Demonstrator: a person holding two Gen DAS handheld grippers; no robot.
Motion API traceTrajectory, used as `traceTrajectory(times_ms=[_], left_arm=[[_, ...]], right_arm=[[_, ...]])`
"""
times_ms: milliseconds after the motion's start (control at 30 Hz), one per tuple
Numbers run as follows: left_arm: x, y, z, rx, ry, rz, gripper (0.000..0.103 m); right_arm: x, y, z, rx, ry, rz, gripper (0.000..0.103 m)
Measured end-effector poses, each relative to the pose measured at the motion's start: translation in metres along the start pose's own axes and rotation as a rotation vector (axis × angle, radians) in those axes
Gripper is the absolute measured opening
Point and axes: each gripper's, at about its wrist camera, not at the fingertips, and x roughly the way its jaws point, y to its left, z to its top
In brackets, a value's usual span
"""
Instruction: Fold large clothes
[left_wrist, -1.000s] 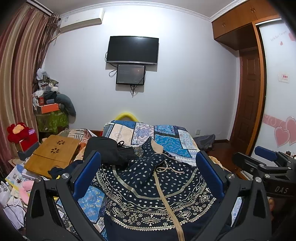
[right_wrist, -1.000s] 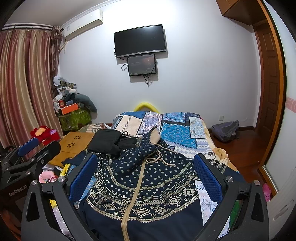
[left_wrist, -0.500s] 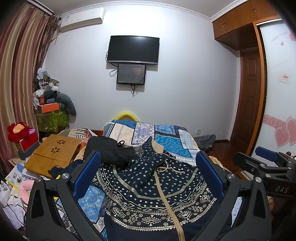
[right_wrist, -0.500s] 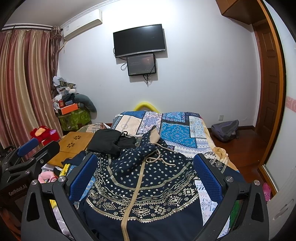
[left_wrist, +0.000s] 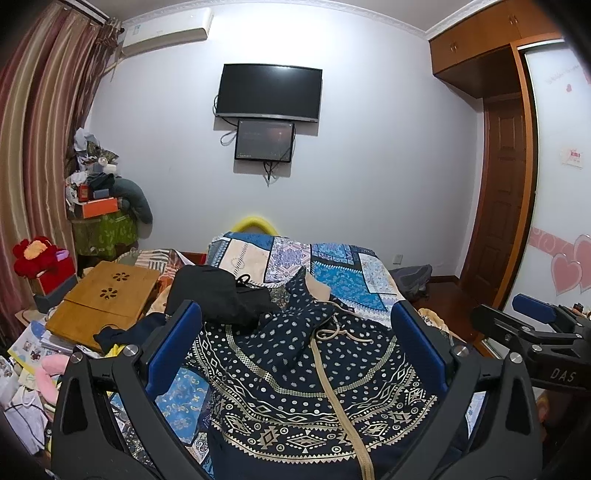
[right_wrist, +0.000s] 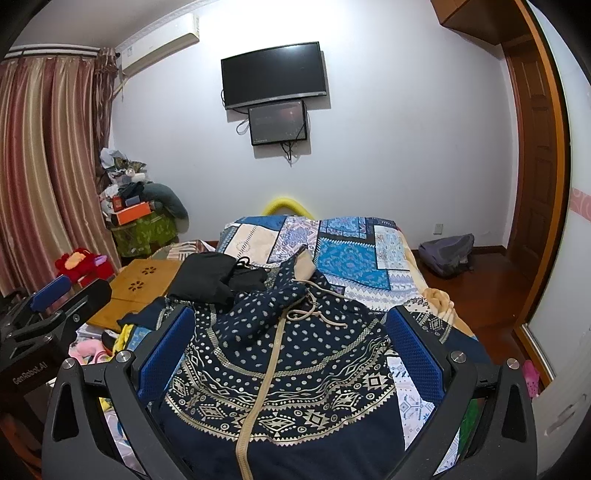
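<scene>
Left wrist view: left gripper (left_wrist: 295, 325) wide apart, nothing between the pads, hovering over the near end of the bed (left_wrist: 343, 266). Navy patterned hooded garment (left_wrist: 306, 369) spread directly ahead and below, beige zipper running up the middle, hood and drawcord bunched at the far end. Black clothing pile (left_wrist: 218, 295) ahead-left, touching the garment's far-left edge. Right gripper (left_wrist: 532, 317) visible off to the right, level with this one. Essentially unchanged from a second ago, only slight drift. Right wrist view: right gripper (right_wrist: 291, 328) also spread open and empty, same garment (right_wrist: 291, 365) dead ahead and below, bottom hem nearest. Left gripper (right_wrist: 55, 299) off to the left. No shift here either. Reads as a pause before the first grab: no fold started, garment not yet flattened, hood probably needs straightening first.
</scene>
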Motion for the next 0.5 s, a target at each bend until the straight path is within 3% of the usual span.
traceTrajectory(times_ms=[233,500], left_arm=[[0.034,0.022,0.006,-0.024,0.032,0.017,0.103],[0.105,0.086,0.003,-0.075,0.116,0.140,0.103]], right_arm=[[0.024,-0.004,0.002,-0.005,0.025,-0.026,0.103],[0.075,-0.021,0.011,-0.011,0.062,-0.075,0.103]])
